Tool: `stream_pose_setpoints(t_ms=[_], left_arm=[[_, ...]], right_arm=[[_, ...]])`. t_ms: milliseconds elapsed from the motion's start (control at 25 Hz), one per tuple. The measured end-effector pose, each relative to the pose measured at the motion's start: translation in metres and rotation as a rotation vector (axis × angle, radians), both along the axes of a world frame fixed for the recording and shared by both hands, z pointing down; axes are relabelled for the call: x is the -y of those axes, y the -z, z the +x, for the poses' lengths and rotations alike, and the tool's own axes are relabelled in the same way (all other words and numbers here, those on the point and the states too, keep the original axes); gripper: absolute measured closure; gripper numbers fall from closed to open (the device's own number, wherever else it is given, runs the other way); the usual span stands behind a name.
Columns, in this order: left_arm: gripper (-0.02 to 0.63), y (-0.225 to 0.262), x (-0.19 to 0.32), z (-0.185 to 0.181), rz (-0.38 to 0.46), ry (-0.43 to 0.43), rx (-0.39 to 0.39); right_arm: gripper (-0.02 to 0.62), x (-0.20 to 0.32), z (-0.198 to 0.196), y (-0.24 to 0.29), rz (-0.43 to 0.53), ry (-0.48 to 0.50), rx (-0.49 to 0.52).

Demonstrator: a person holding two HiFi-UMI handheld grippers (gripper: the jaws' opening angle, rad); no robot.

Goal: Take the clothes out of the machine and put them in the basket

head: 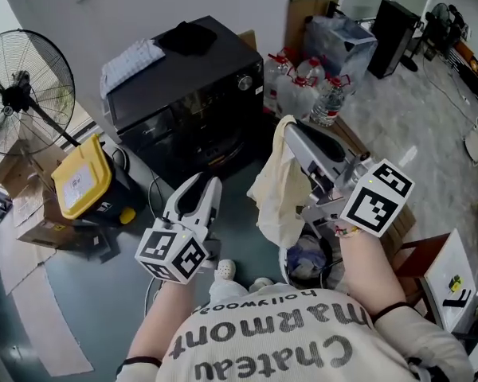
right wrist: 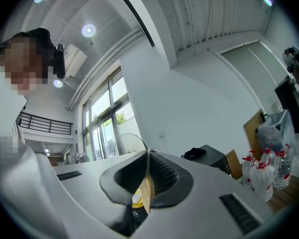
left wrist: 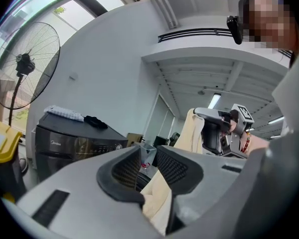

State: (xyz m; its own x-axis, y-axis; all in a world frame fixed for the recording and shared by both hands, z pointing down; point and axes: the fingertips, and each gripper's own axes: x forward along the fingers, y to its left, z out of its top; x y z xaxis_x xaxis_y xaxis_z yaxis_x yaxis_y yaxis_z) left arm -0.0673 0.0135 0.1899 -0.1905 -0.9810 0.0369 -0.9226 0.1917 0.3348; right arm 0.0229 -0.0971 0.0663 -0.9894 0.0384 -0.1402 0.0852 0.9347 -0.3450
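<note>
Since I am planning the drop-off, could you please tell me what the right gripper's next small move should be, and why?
Probably lower the right gripper a little toward the basket before opening it. Its jaws are shut on the cream cloth, which hangs free and appears to end just over the basket's rim, so a short descent should land it inside.

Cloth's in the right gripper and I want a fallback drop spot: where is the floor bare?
Bare: the grey floor between machine and basket, and the pale floor right of the bottles. Crowded: left of the machine, where the bin and fan stand. The basket already holds clothes.
</note>
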Motion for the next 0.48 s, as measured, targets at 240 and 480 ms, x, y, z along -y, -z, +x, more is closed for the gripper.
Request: stream_pose_setpoints(t_ms=[240,480], left_arm=[[0.5,0.013,0.013,-0.01,0.031,-0.094,-0.005],[0.5,0.024,0.02,-0.013,0.041,-0.234,0.031]], right_arm=[[0.558,-0.003,0.01,0.044,0.073,-0.1,0.036],[0.56,-0.01,0.017,0.078,0.16,-0.239,0.068]])
